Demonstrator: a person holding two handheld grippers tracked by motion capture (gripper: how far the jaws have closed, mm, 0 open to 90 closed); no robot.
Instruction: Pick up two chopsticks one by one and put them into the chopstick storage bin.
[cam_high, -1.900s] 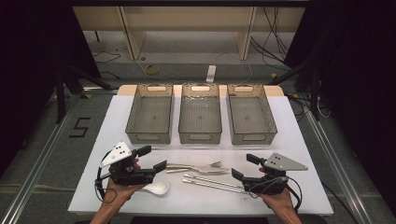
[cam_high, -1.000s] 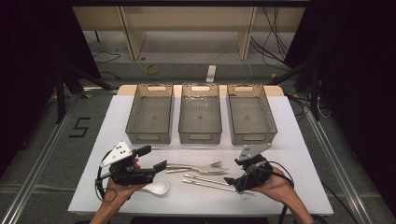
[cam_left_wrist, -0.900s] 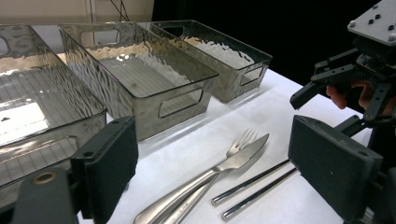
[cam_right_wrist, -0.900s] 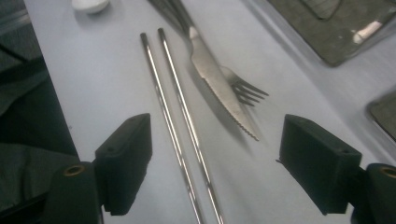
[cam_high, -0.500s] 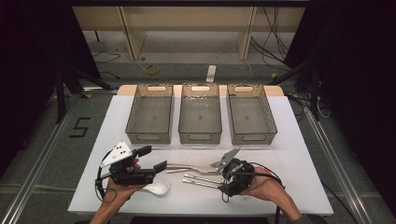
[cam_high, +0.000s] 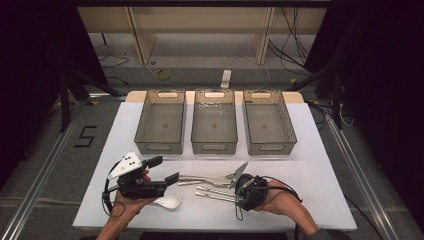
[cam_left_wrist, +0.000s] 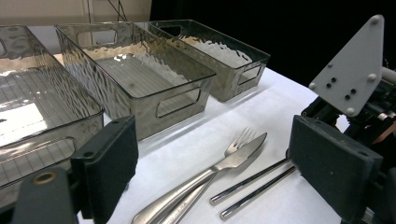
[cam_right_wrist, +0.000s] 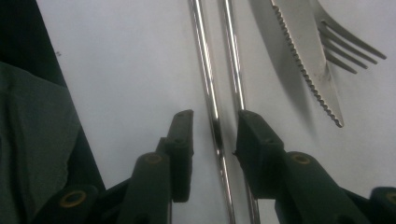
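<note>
Right claw (cam_right_wrist: 212, 128) astride steel chopstick (cam_right_wrist: 210, 102), floor mark "5" (cam_high: 85, 136)

Count: 3 clear bins in a row across the middle of the high view – left bin (cam_high: 161, 121), middle bin (cam_high: 214, 121), right bin (cam_high: 269, 121). 1 knife (cam_high: 212, 179), 1 fork (cam_left_wrist: 240, 139) beside it, 2 chopsticks – near chopstick (cam_right_wrist: 212, 112), far chopstick (cam_right_wrist: 235, 70) – all lower centre. 1 white spoon (cam_high: 167, 201), lower left of centre. 2 sets of tongs: left tongs (cam_high: 159, 169), right tongs (cam_right_wrist: 212, 135). All on 1 white bench (cam_high: 310, 165).
</note>
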